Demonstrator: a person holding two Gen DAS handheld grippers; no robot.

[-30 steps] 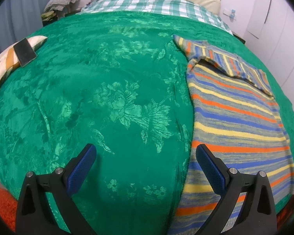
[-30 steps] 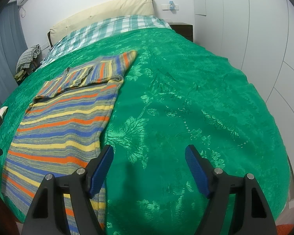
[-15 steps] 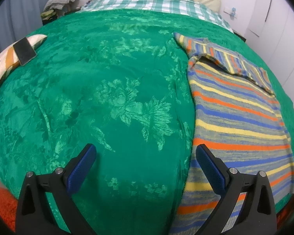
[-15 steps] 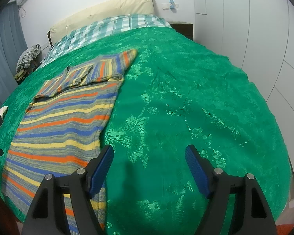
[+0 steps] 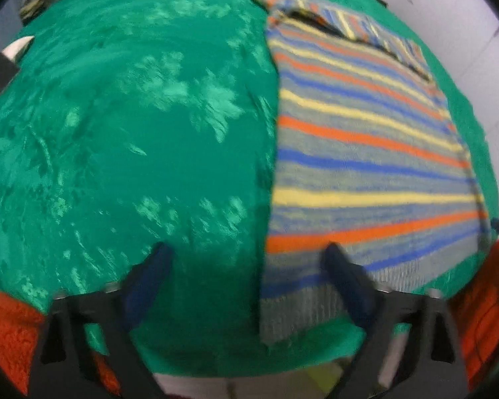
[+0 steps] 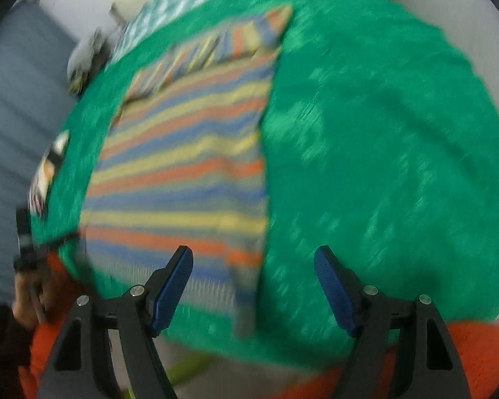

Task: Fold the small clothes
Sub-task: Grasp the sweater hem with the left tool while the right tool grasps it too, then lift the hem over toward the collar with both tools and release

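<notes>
left gripper: released, empty | right gripper: released, empty | striped sweater: flat on green bedspread (frames blurred)

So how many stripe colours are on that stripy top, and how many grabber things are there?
Stripe colours on the striped top: 4 (orange, yellow, blue, grey)
Hand-held grippers: 2, the left hand-held gripper and the right hand-held gripper, both open
Green bedspread: 1
Total things: 4
</notes>
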